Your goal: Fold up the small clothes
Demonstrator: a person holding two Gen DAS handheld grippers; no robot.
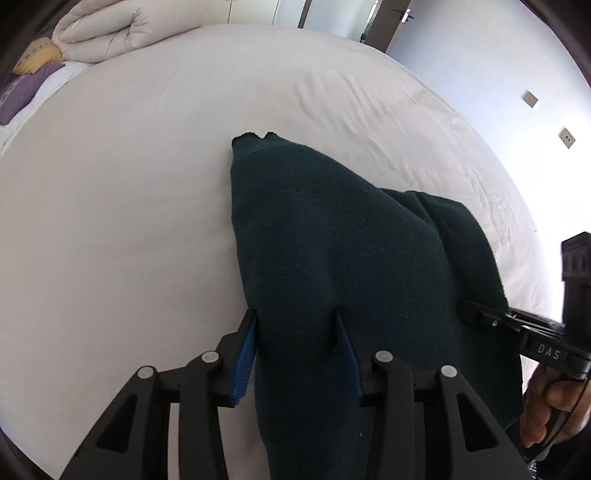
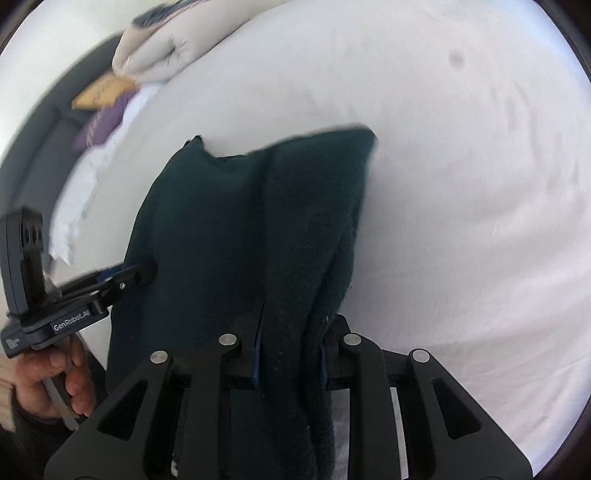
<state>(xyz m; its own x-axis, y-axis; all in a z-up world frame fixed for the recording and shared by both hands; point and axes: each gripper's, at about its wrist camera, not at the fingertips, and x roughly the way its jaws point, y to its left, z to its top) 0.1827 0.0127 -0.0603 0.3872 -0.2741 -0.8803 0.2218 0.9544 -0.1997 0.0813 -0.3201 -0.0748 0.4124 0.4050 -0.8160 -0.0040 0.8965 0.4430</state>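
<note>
A dark green fleece garment (image 1: 332, 240) lies partly on the white bed (image 1: 129, 184), its near edge lifted. My left gripper (image 1: 295, 321) is shut on the garment's near left edge, blue pads against the cloth. My right gripper (image 2: 291, 332) is shut on a thick bunched fold of the same garment (image 2: 240, 221). In the left wrist view the right gripper (image 1: 476, 315) comes in from the right, gripping the garment's right side. In the right wrist view the left gripper (image 2: 140, 275) comes in from the left, holding the left edge.
A folded cream duvet (image 1: 110, 33) lies at the bed's far left corner, with yellow and purple cushions (image 1: 29, 77) beside it. White sheet (image 2: 461, 184) spreads to the right of the garment. A wall with switches (image 1: 530, 99) stands at the right.
</note>
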